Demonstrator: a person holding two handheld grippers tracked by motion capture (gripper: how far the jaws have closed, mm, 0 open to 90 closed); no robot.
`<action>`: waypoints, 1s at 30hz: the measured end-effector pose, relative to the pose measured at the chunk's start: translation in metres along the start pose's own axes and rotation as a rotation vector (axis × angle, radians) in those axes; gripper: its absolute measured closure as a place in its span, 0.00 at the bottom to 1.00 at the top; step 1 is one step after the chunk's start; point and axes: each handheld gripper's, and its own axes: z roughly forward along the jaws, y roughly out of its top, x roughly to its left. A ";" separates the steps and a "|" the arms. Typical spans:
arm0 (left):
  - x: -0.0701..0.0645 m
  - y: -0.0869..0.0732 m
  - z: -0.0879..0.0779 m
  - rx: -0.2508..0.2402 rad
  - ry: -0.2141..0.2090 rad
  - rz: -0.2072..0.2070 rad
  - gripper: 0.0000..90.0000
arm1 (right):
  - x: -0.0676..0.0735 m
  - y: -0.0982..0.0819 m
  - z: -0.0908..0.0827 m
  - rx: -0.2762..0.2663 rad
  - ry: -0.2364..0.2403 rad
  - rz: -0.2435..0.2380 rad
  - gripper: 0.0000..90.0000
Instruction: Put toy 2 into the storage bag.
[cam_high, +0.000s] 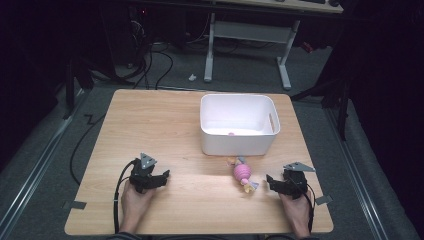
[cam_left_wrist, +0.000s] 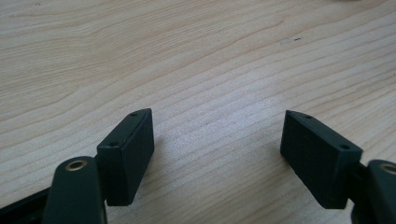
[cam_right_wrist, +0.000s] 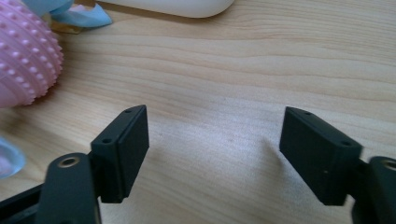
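High view, both hands (cam_high: 136, 200) resting palms-down on table (cam_high: 165, 125)

A lab: wooden table (cam_high: 165, 125) on grey carpet, floor cables (cam_high: 150, 65), desk frame (cam_high: 250, 37) behind.

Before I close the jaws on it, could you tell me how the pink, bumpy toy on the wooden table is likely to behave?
The pink bumpy toy looks soft, so it will probably give under the jaws. Its nubs should resist slipping. The rounded body may roll if nudged, though the pastel pieces at its ends could check that. It seems light.
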 end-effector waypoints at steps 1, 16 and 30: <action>0.000 0.000 0.000 0.001 0.000 0.001 0.29 | 0.000 0.000 -0.001 0.000 0.008 0.001 0.33; 0.000 0.000 0.000 0.007 0.001 -0.001 0.24 | 0.006 -0.002 -0.020 -0.023 0.071 0.001 0.36; 0.001 0.000 0.001 0.012 0.006 -0.007 0.20 | 0.028 0.018 -0.040 -0.062 0.108 -0.095 0.37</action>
